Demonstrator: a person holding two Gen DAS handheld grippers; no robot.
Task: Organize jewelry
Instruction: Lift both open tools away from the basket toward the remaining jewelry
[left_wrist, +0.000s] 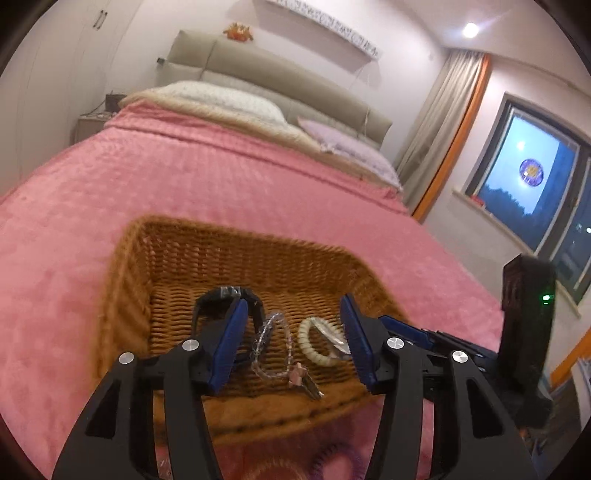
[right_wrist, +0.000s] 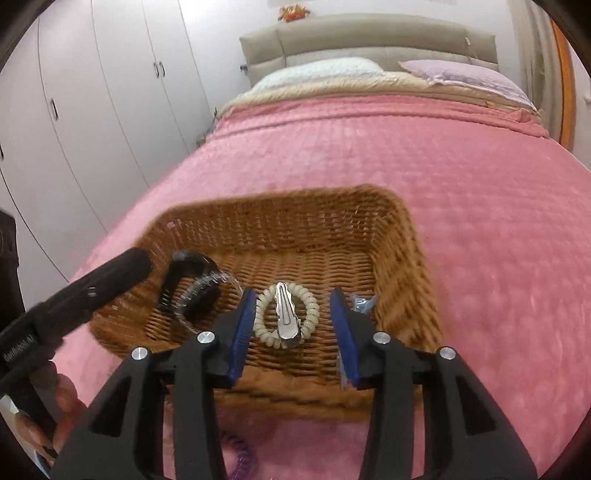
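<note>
A woven basket (right_wrist: 391, 236) stands on the bed, on a pink blanket (right_wrist: 461, 184), near the foot end. Its rim is low, and the near rim lies just under both claws.

The left claw (left_wrist: 293, 341) hangs over the near rim with its blue pads spread wide, holding nothing. Between the pads, on the basket floor, I see a clear bracelet in plastic wrap (left_wrist: 271, 343) and a cream coil hair tie (left_wrist: 319, 341). A black watch (left_wrist: 225, 295) lies partly behind the left pad, close to the left wall of the basket.

The right claw (right_wrist: 297, 325) is also open wide and empty. It is over the same near rim, and the coil hair tie (right_wrist: 264, 321) lies between its pads with a silver hair clip (right_wrist: 286, 314) on top of it. Something small and pale blue (right_wrist: 364, 304) sits behind the right pad; I cannot tell what it is. The far half of the basket floor is bare wicker.

The two claws are close together, the left one entering the right view from the left edge. Around the basket the blanket is open on all sides. A purple coil (right_wrist: 242, 456) lies on the blanket before the near rim, under the right claw. The white wardrobe (right_wrist: 92, 110) stands to the left of the bed.
</note>
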